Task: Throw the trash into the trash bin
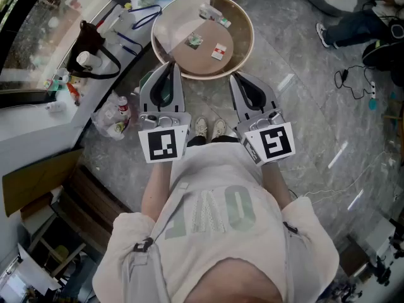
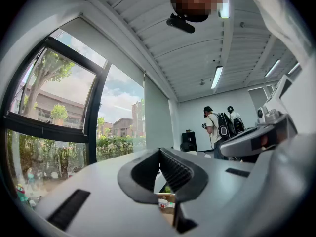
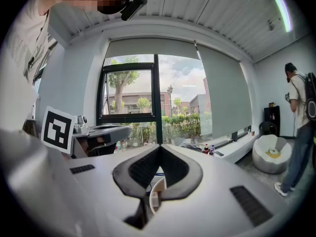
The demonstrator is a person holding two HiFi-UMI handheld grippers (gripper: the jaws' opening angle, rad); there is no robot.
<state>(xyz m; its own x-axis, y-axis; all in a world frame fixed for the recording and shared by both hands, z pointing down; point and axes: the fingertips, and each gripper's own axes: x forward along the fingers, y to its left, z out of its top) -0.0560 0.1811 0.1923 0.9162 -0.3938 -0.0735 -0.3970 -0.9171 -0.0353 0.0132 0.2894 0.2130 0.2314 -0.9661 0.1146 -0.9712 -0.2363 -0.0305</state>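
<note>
Your left gripper [image 1: 170,65] is held level in front of your chest with its fingers pressed together tip to tip and nothing between them. Your right gripper [image 1: 235,76] is just beside it, tipped slightly down, and its fingers are also closed on nothing. Both point at the round table [image 1: 247,27] with the raised cream rim, just ahead of the fingertips.

The trash lies on that table. A crumpled wrapper [image 1: 194,40] sits near the middle, a red-and-white packet [image 1: 218,52] lies just to its right, and a white packet [image 1: 214,15] lies toward the far rim. None of it touches either gripper.

Your shoes [image 1: 210,128] show on the grey floor between the two grippers. To your left, a plastic bag [image 1: 112,115] holding bottles sits on the floor against the window ledge [image 1: 38,115]. A black bag [image 1: 91,40] rests on that ledge. In the right gripper view, a person [image 3: 298,115] with a backpack stands across the room.
</note>
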